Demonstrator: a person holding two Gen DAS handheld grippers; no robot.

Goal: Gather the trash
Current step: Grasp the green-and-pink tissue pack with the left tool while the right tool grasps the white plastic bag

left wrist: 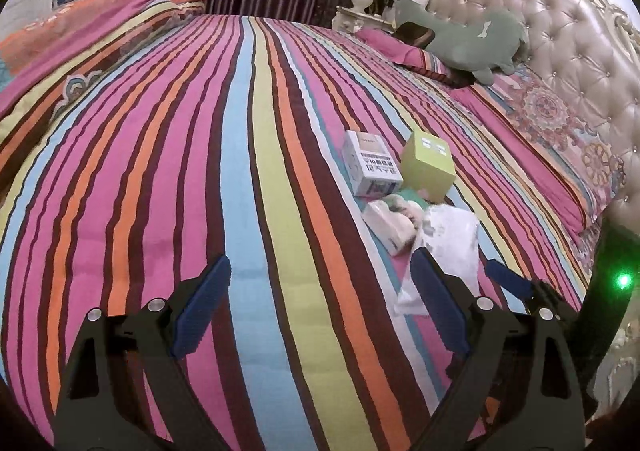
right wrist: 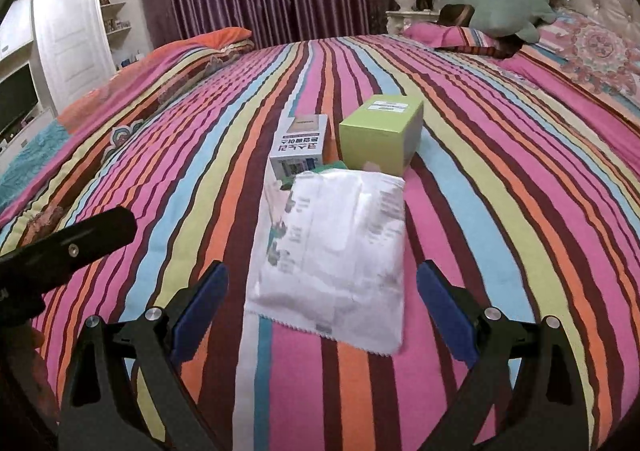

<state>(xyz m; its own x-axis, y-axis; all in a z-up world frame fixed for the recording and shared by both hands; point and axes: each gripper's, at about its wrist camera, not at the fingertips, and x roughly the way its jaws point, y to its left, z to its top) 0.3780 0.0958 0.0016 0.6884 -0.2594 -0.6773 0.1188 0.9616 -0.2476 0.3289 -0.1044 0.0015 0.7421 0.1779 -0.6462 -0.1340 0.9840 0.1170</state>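
Both the right gripper (right wrist: 322,301) and the left gripper (left wrist: 320,301) are hovering with fingers spread wide and empty, the white bag (right wrist: 332,251) lying on the bed (right wrist: 500,211) just ahead between the right fingers. Nothing is looking collected yet: bag, white box (right wrist: 298,147), green box (right wrist: 382,135) and crumpled wrappers (left wrist: 394,223) are all waiting. No bin is showing, and the bag is hiding the wrappers from the right view.

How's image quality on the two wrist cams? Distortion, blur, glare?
Left wrist: strong fisheye bowing the bedspread stripes, dark vignette corners, a green LED flaring at right, tissue pack slightly smeared. Right wrist: same bowing, white plastic bag sharp and evenly lit, no hard shadows.
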